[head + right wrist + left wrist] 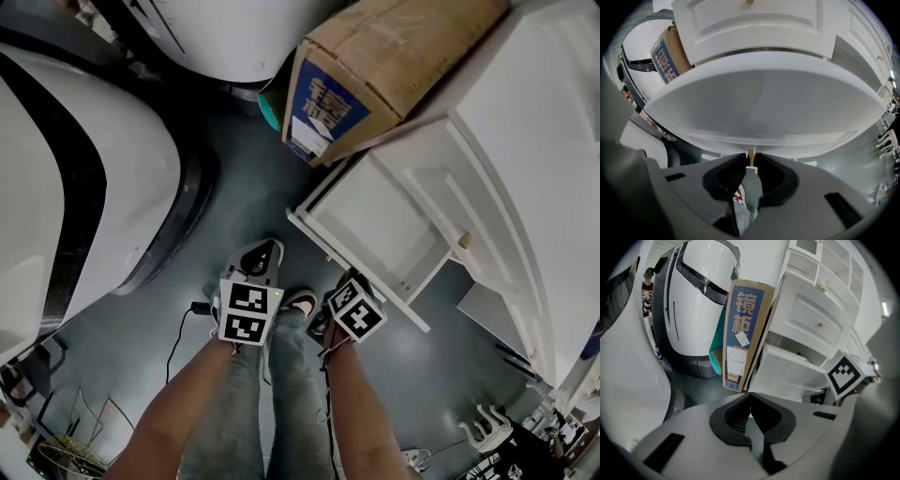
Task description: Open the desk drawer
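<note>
Your right gripper (750, 162) pinches the small knob (751, 153) of the desk drawer (375, 220), which stands pulled out toward your legs. The left gripper (750, 398) is pressed together on nothing. Pull off-axis and the pads may slip off the knob (it offers little purchase). Overpull and the drawer may leave its runners.

Head view steeply down over the open drawer (375, 220), left gripper view facing it from nearby, right gripper view tight against its front, drawer shared by all
</note>
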Motion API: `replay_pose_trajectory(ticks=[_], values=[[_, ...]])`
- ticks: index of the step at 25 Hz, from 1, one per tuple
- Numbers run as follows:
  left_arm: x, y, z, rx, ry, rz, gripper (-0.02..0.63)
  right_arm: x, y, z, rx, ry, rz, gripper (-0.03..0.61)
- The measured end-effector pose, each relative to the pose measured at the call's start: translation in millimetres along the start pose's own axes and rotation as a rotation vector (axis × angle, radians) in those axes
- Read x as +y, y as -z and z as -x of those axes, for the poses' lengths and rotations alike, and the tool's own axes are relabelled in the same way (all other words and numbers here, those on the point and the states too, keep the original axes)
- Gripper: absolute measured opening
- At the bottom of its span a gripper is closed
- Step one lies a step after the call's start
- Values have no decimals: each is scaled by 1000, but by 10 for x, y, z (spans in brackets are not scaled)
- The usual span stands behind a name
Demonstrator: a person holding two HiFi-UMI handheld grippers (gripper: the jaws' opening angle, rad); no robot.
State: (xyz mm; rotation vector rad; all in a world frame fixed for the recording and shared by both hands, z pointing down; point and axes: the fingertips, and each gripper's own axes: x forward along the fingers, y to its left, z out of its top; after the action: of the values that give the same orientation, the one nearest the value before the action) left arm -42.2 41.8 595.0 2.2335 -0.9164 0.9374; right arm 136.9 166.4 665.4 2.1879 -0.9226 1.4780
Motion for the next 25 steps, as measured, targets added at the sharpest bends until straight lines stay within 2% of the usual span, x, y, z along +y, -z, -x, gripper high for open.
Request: replay_pose_trajectory(ticks=[11, 20, 25], values=[[-53, -73, -47, -1, 0, -12, 17, 0, -2, -7, 4, 20, 20, 84], [-150, -171, -75, -9, 8, -22, 17, -4, 2, 14, 10, -5, 45, 92], [-226, -256, -45, -14, 13, -33, 17, -28, 31, 91, 22, -33, 26, 118]])
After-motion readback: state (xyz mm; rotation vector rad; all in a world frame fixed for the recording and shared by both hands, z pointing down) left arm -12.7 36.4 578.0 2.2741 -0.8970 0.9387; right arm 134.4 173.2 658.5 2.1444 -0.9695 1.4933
